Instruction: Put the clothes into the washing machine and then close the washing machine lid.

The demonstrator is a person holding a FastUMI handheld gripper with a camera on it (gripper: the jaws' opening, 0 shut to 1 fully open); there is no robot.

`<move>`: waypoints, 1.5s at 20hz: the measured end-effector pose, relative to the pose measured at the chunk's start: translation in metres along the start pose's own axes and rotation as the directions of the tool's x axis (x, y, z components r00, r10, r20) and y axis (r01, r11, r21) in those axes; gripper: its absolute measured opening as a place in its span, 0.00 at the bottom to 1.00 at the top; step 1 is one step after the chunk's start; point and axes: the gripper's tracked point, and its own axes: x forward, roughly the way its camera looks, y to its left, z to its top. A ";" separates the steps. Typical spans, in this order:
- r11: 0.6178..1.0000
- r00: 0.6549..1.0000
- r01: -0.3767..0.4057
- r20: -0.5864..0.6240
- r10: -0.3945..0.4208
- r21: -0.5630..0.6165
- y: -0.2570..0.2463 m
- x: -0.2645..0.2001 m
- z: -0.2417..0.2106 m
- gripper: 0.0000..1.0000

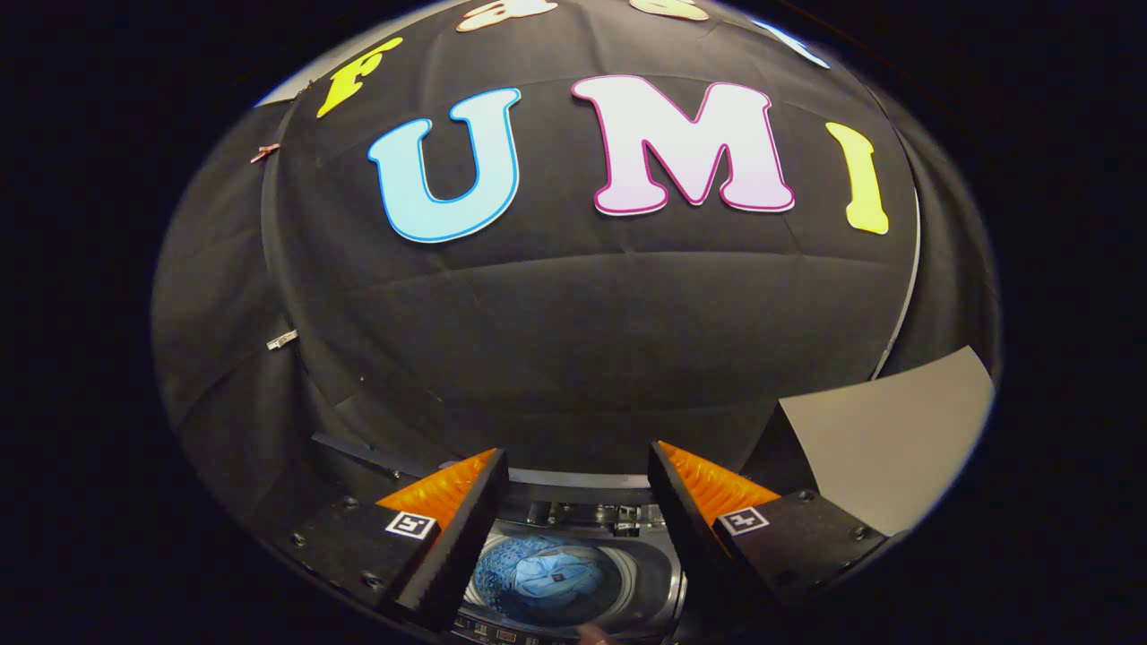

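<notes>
Already, the first part of the task can be judged done: blue clothes [548, 576] are seen lying inside the drum [627, 573] of the washer [573, 524], which is viewed from above between and below the fingers. The gripper [578, 502] is held well above the machine with its fingers spread wide and nothing gripped between them. The lid cannot be made out over the opening, so the drum is taken to be uncovered and the closing is judged to be what is left; where the lid stands cannot be told.
</notes>
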 end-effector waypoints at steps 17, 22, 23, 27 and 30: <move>1.000 0.980 -0.009 -0.200 0.013 0.024 0.004 -0.016 -0.055 0.99; 1.000 0.982 -0.004 -0.190 0.005 0.005 0.002 -0.015 -0.056 0.99; 1.000 0.981 -0.001 -0.192 0.002 0.004 0.002 -0.014 -0.057 0.99; 1.000 0.982 -0.007 -0.188 0.006 -0.006 0.003 -0.014 -0.056 0.99; 1.000 0.986 -0.023 -0.167 0.020 -0.018 0.006 -0.017 -0.051 0.99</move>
